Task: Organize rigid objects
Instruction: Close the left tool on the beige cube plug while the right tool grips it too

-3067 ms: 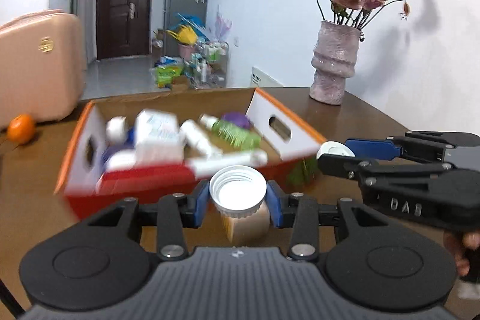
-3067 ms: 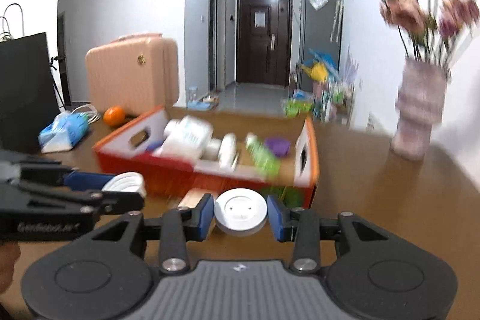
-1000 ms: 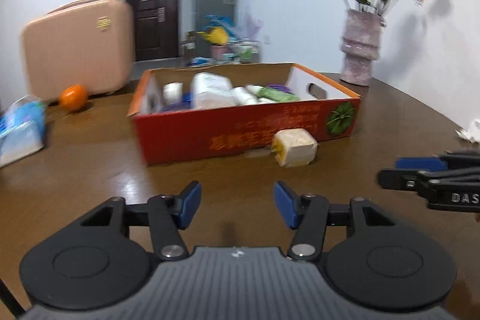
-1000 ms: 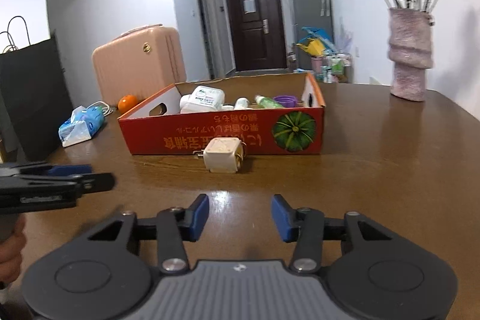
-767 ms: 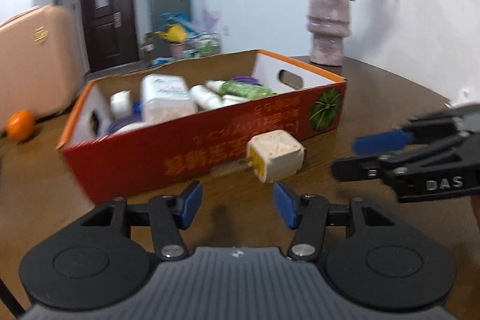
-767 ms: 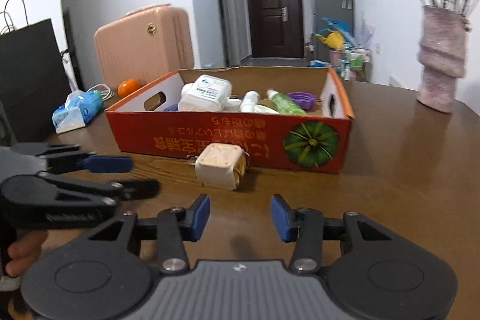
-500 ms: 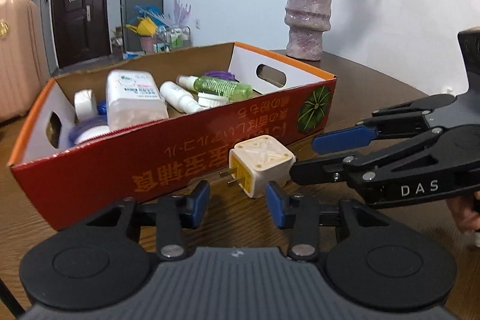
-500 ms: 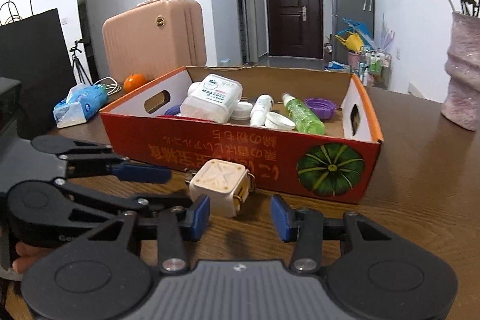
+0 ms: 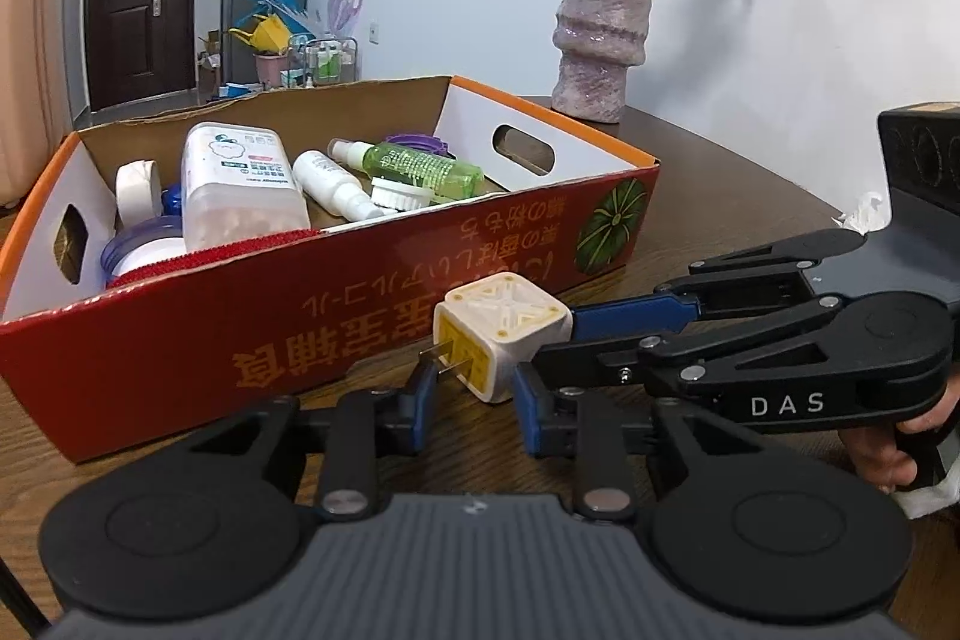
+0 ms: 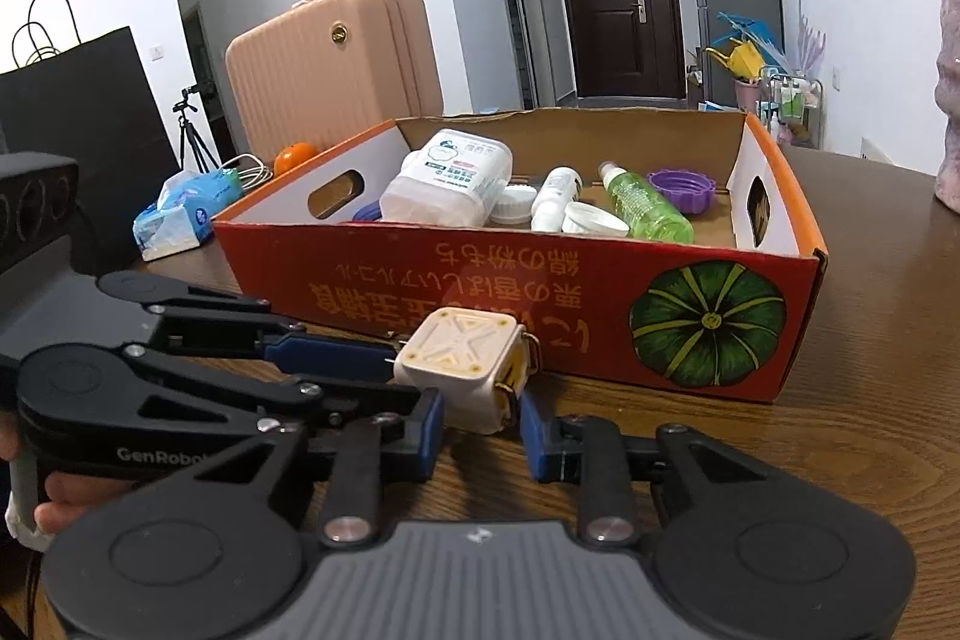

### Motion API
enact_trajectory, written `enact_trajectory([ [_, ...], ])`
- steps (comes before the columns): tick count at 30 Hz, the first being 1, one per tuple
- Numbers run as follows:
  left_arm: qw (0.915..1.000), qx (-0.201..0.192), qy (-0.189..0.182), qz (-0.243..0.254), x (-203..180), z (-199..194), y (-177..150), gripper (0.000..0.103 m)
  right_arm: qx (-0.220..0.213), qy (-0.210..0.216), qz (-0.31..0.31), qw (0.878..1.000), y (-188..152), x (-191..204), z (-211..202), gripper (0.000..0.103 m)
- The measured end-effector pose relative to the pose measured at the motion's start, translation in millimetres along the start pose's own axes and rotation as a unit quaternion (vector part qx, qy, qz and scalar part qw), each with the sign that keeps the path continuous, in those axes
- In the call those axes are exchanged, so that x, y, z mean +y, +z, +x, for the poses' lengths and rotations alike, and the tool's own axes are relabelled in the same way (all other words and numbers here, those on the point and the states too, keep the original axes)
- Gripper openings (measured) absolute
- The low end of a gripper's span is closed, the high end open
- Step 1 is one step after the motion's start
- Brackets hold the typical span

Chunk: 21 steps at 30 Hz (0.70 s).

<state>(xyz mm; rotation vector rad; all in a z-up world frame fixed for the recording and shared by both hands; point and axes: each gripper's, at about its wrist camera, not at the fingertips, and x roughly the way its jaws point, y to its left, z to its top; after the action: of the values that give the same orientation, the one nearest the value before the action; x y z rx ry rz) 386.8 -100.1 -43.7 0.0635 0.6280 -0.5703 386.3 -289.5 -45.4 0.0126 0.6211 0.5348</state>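
Both grippers have closed in on the plug adapter since the earlier frames, when they hung back over bare table with wider jaws. The cream cube now lies on the wooden table, just in front of the red cardboard box, its metal prongs pointing toward the left gripper's side.

The left gripper has its jaws closing around the cube's near corner; one blue pad sits at the prongs, the other at the cube's lower edge, and whether they press yet cannot be told for certain. The right gripper comes in from the other side, its jaws also closing, with the cube's near end between the pads. Each gripper shows in the other's view, its fingers reaching right up to the cube.

The step in hand appears to be the pick-up of the adapter, the last loose item by the box. The next move likely calls for a firm pinch on the flat faces rather than the prongs, a lift clear of the box's front wall, then a drop inside.

Inside the box lie a white jar, a green bottle, a small white bottle, a purple lid and caps; free floor remains near the right end. A vase stands behind, a suitcase, an orange and a tissue pack off to the side. The front wall and the two crowded grippers are the main obstacles.
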Motion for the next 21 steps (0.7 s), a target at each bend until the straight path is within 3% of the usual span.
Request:
enact_trajectory([
  [8, 0.9996, -0.004, 0.019, -0.020, -34.9, -49.2, -27.5, 0.028, -0.014, -0.012, -0.005, 1.000, -27.7, 32.2, -43.1, 0.021],
  [9, 0.9995, -0.008, 0.018, -0.023, -39.3, -57.2, -31.5, 0.024, -0.018, -0.016, -0.005, 1.000, -32.7, 37.0, -52.1, 0.019],
  [11, 0.9992, -0.015, -0.018, -0.031, -46.6, -73.1, -36.4, 0.011, -0.031, -0.001, 0.002, 1.000, -40.6, 43.9, -72.2, 0.001],
  [12, 0.9989, -0.019, -0.029, -0.032, -51.5, -78.3, -37.9, 0.008, -0.032, 0.026, 0.012, 0.999, -42.6, 46.4, -79.8, 0.001],
  [13, 0.9991, -0.023, -0.028, -0.021, -58.9, -82.7, -39.2, 0.008, -0.031, 0.026, 0.009, 0.999, -44.1, 51.0, -84.7, 0.000],
  [15, 0.9999, -0.012, -0.008, -0.006, -68.6, -82.3, -41.3, 0.010, -0.030, -0.001, -0.025, 0.999, -47.6, 64.2, -90.4, 0.001],
  [18, 0.9996, 0.001, 0.013, -0.024, -66.6, -84.5, -48.2, 0.012, -0.035, -0.002, -0.023, 0.999, -50.7, 62.0, -103.1, 0.004],
  [19, 0.9994, 0.002, 0.011, -0.032, -65.5, -86.4, -50.5, 0.014, -0.037, -0.009, -0.025, 0.999, -51.7, 59.4, -106.4, 0.014],
  [21, 0.9991, -0.003, 0.019, -0.037, -66.1, -90.5, -54.1, 0.037, -0.029, -0.028, -0.033, 0.999, -53.8, 50.7, -107.2, 0.031],
])
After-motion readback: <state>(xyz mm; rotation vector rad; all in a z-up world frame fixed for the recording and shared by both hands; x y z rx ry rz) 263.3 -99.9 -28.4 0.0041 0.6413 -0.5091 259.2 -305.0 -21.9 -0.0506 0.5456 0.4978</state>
